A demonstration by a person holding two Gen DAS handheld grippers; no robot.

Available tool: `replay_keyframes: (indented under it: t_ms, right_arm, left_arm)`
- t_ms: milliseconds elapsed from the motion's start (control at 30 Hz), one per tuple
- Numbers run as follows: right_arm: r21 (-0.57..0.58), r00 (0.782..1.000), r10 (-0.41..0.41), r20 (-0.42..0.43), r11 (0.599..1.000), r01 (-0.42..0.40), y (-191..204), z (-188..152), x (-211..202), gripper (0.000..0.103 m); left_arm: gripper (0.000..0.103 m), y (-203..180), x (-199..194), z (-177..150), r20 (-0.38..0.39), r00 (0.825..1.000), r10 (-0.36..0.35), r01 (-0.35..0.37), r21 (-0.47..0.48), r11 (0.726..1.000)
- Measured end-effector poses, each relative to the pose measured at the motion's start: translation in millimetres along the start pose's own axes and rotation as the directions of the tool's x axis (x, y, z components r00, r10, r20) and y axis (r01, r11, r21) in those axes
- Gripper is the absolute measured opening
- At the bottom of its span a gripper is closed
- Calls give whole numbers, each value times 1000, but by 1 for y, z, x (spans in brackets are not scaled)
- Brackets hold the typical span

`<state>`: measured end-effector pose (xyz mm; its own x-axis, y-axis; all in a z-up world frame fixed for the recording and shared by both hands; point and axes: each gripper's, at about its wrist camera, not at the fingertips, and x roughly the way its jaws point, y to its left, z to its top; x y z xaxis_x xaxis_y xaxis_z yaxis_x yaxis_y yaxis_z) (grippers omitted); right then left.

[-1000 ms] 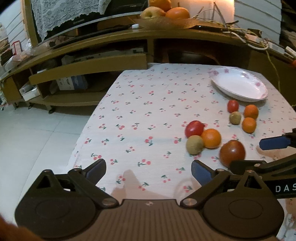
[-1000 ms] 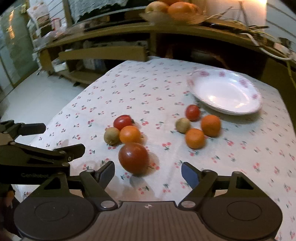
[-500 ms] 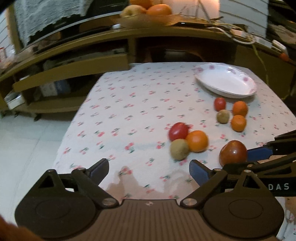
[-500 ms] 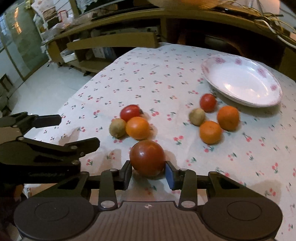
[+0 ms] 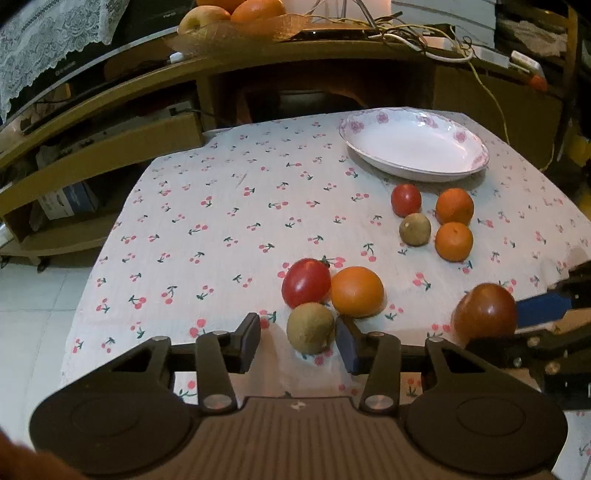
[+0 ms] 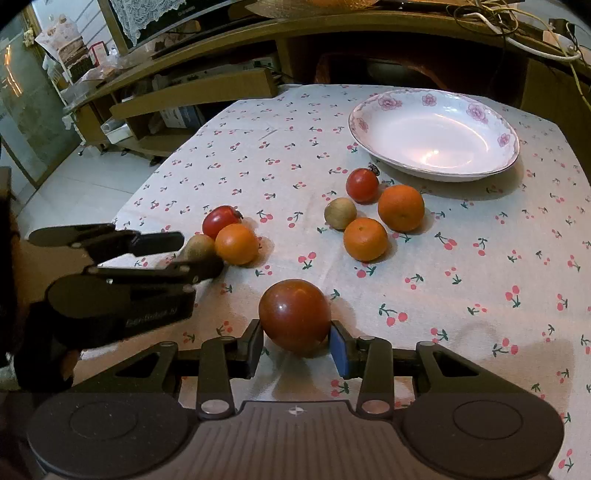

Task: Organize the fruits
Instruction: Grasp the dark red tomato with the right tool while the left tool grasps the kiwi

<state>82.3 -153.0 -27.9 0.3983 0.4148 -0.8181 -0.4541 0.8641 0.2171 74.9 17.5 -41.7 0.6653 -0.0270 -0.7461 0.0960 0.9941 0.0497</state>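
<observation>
My right gripper is shut on a large dark red tomato, held just above the cloth; it also shows in the left wrist view. My left gripper has its jaws partly closed around a brown kiwi; the right pad touches it, the left pad stands apart. A red tomato and an orange lie right behind the kiwi. Further back lie a small tomato, a second kiwi and two oranges. The white flowered plate stands empty at the back right.
The table has a cherry-print cloth; its left edge drops to a tiled floor. A wooden TV unit stands behind, with a fruit bowl and cables on top.
My left gripper has moved forward and right and its jaws have narrowed around the kiwi. My right gripper, shut on the big tomato half a second ago, has lifted it slightly.
</observation>
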Motion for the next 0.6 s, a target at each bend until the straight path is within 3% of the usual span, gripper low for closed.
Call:
replay_keyframes:
  t_ms: [100,500,600]
  right_arm:
    - [-3,1000,2,0,1000,-2,0,0,0,40]
    - [-23,999,-44,22,999,44,-7,-5,-13,40]
    - [-30,999,-40,20,999,41,-8,-8,-14,41]
  left_arm:
    - [32,-4,-1,1,-3,1000,-22,22,16,1000]
    - [32,-27,-21,-13,-37,993,-109,112,86,990]
    - [33,-31,-22,-16,-31,994,-104,107,106,989]
